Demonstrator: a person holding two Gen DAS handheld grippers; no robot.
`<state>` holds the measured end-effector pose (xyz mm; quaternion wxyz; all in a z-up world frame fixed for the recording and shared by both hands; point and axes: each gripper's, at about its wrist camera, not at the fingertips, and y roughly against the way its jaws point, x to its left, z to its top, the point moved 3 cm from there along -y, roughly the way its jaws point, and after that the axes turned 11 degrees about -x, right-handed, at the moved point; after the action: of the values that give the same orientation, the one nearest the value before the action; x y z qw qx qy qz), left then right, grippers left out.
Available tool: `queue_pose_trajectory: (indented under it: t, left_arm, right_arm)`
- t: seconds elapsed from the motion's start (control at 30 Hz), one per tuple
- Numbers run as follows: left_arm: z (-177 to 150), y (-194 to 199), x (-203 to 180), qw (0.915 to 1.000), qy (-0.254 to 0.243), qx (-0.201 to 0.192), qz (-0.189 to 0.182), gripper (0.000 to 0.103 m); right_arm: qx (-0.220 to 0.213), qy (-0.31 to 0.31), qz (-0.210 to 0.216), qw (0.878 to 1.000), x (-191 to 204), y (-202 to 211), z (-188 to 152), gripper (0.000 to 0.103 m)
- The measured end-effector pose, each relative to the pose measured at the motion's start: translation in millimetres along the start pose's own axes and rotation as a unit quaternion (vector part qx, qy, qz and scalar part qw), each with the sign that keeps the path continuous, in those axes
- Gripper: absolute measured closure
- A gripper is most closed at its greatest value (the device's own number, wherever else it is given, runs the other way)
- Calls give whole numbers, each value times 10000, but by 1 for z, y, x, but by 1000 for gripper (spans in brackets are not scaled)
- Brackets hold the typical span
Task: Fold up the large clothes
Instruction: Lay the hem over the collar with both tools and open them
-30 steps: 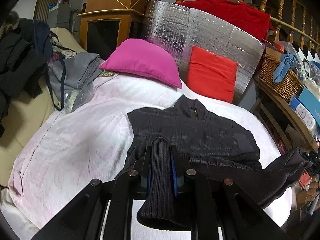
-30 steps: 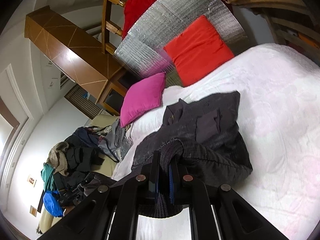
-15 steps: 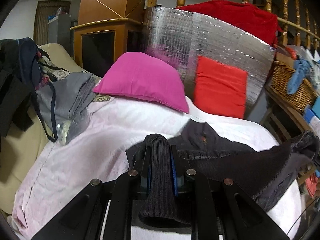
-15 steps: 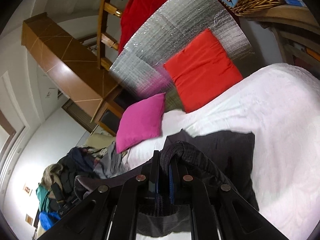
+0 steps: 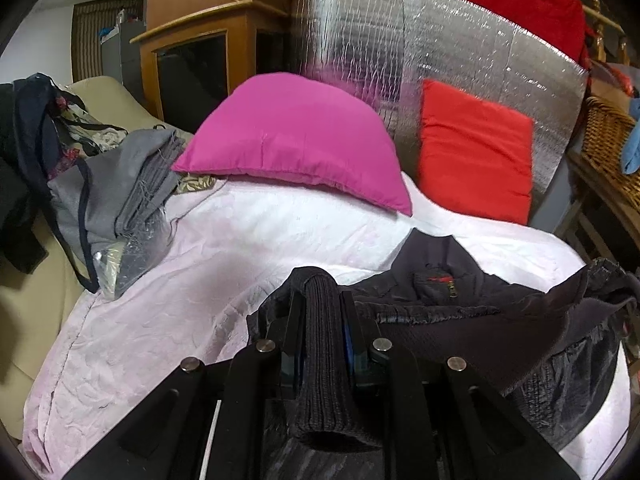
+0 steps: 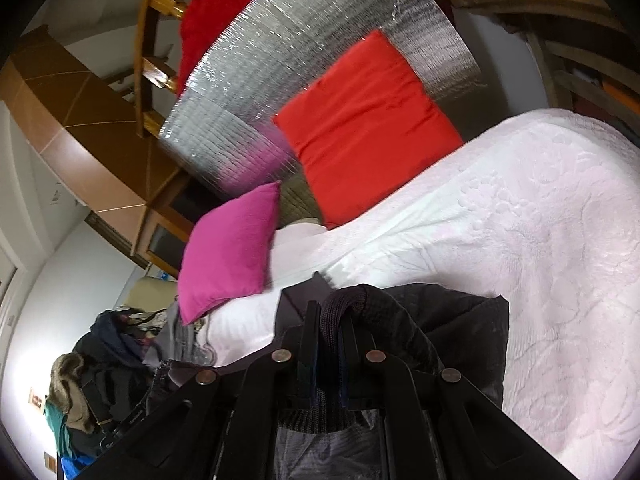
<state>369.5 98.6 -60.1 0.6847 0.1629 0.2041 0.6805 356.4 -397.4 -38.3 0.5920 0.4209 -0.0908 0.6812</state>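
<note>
Dark quilted jacket (image 5: 460, 300) lies on the pale bedspread (image 5: 200, 280), collar toward the pink pillow (image 5: 296, 140). Left gripper (image 5: 322, 308) is clamped on its ribbed knit cuff (image 5: 324, 360); right gripper (image 6: 330, 324) is pinched tight on another ribbed edge (image 6: 344, 304).

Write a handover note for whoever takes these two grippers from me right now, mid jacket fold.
Left gripper: shut on a ribbed cuff of the dark jacket.
Right gripper: shut on another ribbed edge of the same jacket.
Where: jacket on the white bedspread, collar end toward the pink pillow and red pillow; the gripped part is lifted and carried over the body.
Done: both grips made, fold under way.
Left: lay the lifted part down flat, release, finish the remaining folds.
</note>
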Motion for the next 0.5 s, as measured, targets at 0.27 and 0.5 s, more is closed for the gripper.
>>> queue_pose_trajectory:
  t: [0.27, 0.5]
  left_arm:
    - [-20, -49, -2, 9995, 26, 285, 163, 87]
    - [-26, -71, -3, 9989, 19, 406, 213, 87]
  right_arm:
    - [201, -31, -315, 9993, -25, -40, -7, 96]
    - [325, -44, -492, 9982, -35, -64, -9, 96]
